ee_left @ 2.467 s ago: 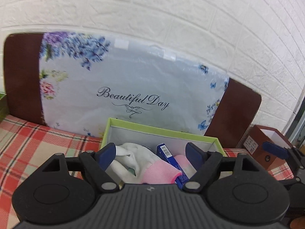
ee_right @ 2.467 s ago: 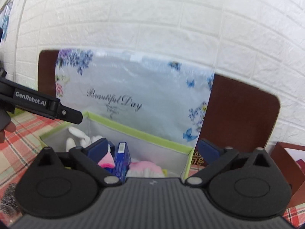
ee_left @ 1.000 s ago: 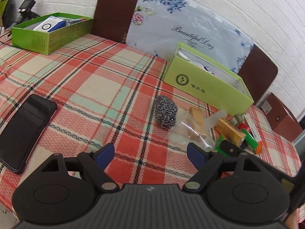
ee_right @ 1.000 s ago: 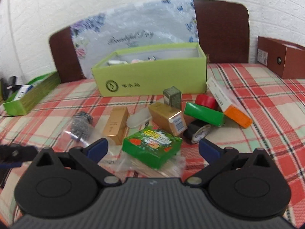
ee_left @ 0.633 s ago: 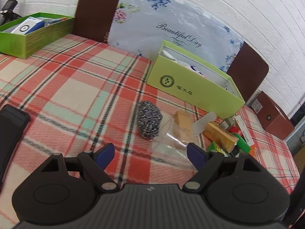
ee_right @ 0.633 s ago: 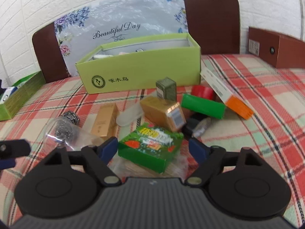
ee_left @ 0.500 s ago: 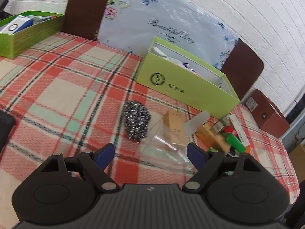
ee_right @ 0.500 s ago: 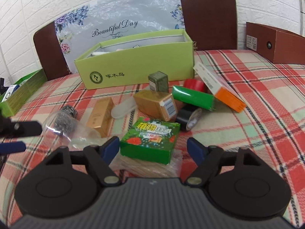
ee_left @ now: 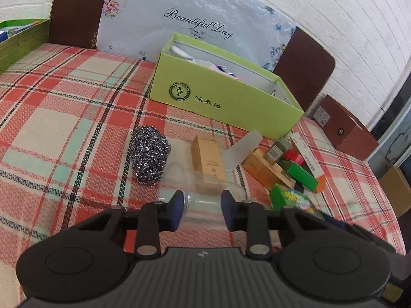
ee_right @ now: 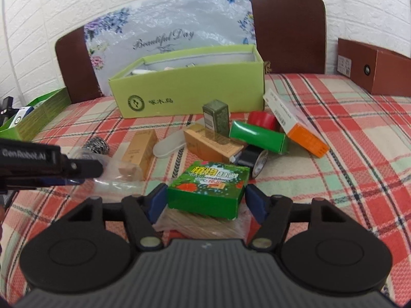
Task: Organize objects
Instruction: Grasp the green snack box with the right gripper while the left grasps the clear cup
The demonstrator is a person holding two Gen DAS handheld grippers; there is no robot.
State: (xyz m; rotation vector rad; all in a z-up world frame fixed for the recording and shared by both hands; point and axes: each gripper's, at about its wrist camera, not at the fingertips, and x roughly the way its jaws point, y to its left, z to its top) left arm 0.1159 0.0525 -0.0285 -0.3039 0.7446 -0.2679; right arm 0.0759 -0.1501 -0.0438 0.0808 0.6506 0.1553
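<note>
The checked cloth (ee_left: pixel 64 118) to the left of the steel wool ball (ee_left: pixel 149 155) is bare, so a gripper can pass there. To the right, small boxes lie close together: a tan box (ee_left: pixel 208 159), a green box (ee_right: pixel 259 137), an orange-ended box (ee_right: pixel 295 125) and black tape (ee_right: pixel 253 160). The big light green box (ee_right: pixel 195 95) blocks the way behind them.

1. A white brick-pattern wall (ee_right: pixel 179 5) stands behind everything.
2. A dark brown headboard (ee_right: pixel 287 28) leans against that wall.
3. A plastic-wrapped floral panel (ee_left: pixel 195 15) reading "Beautiful Day" covers the headboard's middle.
4. A red, cream and green plaid cloth (ee_left: pixel 59 107) covers the surface.
5. A brown cardboard box (ee_right: pixel 372 69) sits at the far right edge, near the wall.
</note>
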